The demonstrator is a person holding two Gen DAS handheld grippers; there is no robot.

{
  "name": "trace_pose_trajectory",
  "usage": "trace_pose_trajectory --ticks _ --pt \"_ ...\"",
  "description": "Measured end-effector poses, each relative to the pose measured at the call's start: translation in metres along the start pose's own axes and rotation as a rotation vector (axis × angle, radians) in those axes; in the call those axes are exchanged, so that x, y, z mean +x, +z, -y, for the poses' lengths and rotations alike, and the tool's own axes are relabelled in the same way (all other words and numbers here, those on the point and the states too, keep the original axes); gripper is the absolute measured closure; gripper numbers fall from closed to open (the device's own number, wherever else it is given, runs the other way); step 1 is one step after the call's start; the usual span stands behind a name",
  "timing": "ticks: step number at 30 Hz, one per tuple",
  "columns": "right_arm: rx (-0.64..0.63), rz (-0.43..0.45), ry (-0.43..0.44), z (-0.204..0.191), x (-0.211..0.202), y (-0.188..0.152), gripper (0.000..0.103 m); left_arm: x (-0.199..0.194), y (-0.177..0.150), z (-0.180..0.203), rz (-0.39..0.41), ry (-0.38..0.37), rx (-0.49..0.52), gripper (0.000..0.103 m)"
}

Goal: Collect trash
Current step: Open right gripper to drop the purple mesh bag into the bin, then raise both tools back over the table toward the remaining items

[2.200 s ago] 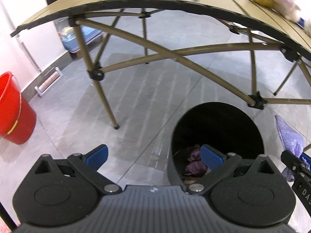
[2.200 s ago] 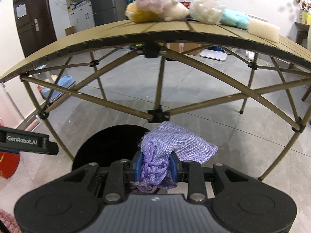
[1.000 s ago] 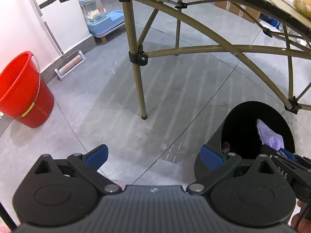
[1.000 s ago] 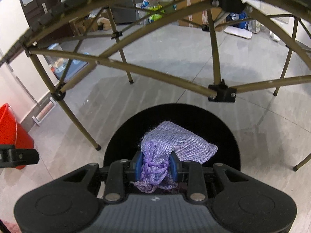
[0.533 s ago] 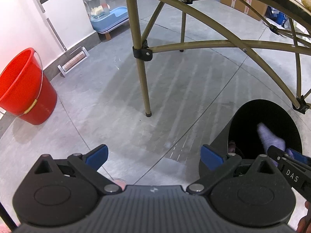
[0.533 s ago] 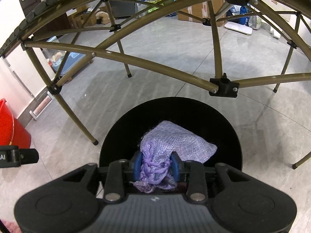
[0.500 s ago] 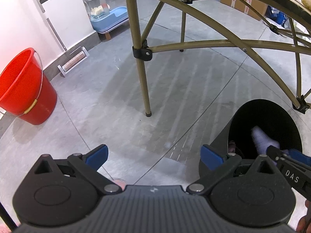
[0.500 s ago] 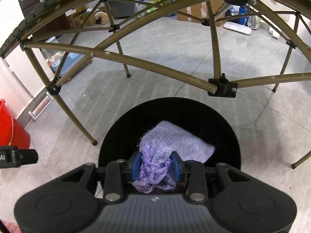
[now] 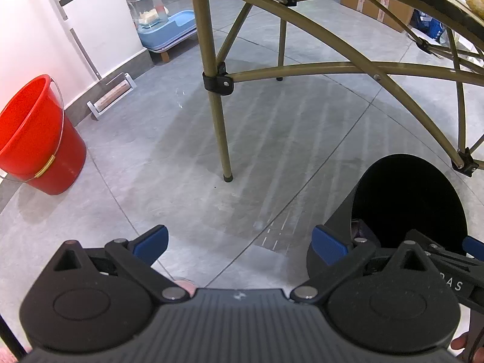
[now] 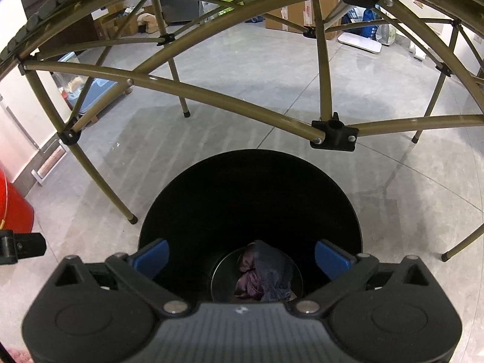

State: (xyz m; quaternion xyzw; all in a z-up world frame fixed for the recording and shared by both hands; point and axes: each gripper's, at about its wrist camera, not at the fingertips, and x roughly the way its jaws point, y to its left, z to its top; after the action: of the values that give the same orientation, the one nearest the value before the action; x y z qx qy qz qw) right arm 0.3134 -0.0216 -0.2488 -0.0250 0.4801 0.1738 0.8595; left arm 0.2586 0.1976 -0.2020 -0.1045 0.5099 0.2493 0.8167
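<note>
A black round trash bin (image 10: 248,181) stands on the grey floor under the folding table. My right gripper (image 10: 242,257) is open and empty right above the bin's mouth. The purple mesh pouch (image 10: 272,272) lies at the bottom of the bin on top of a darker purple piece. My left gripper (image 9: 239,242) is open and empty, held over the floor just left of the bin (image 9: 405,199). Part of the right gripper shows at the left wrist view's right edge (image 9: 447,260).
The folding table's tan legs and crossbars (image 9: 216,115) stand close behind the bin (image 10: 332,133). A red bucket (image 9: 33,139) stands by the wall at left. A blue pet feeder (image 9: 163,27) and cardboard boxes (image 9: 381,9) are farther back.
My right gripper opened and the purple pouch dropped from its fingers to the bottom of the bin. The left gripper stayed almost still.
</note>
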Motion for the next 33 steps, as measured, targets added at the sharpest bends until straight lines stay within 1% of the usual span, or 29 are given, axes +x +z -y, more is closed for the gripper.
trace_pose_trajectory --ticks 6,12,15,19,23,27,33 --pt "-0.005 0.004 -0.002 0.0 -0.003 0.0 0.0 -0.001 0.0 0.002 0.007 -0.002 -0.002 0.0" --pt "-0.013 0.023 -0.013 0.005 -0.014 0.001 0.0 -0.014 0.001 0.008 0.051 -0.016 -0.001 0.0" --pt "-0.016 0.043 -0.015 0.007 -0.025 0.002 0.0 -0.024 0.002 0.014 0.083 -0.025 0.004 0.0" --pt "-0.021 0.075 -0.015 0.01 -0.041 0.005 0.0 -0.042 0.003 0.019 0.154 -0.028 0.004 0.0" --pt "-0.023 0.113 -0.014 0.018 -0.063 0.008 0.0 -0.06 0.004 0.024 0.213 -0.04 -0.018 0.0" --pt "-0.021 0.172 -0.017 0.033 -0.088 0.012 0.0 -0.081 0.007 0.031 0.262 -0.065 -0.043 0.0" --pt "0.012 0.262 -0.022 0.057 -0.12 0.018 0.0 -0.11 0.007 0.045 0.332 -0.115 -0.055 0.0"
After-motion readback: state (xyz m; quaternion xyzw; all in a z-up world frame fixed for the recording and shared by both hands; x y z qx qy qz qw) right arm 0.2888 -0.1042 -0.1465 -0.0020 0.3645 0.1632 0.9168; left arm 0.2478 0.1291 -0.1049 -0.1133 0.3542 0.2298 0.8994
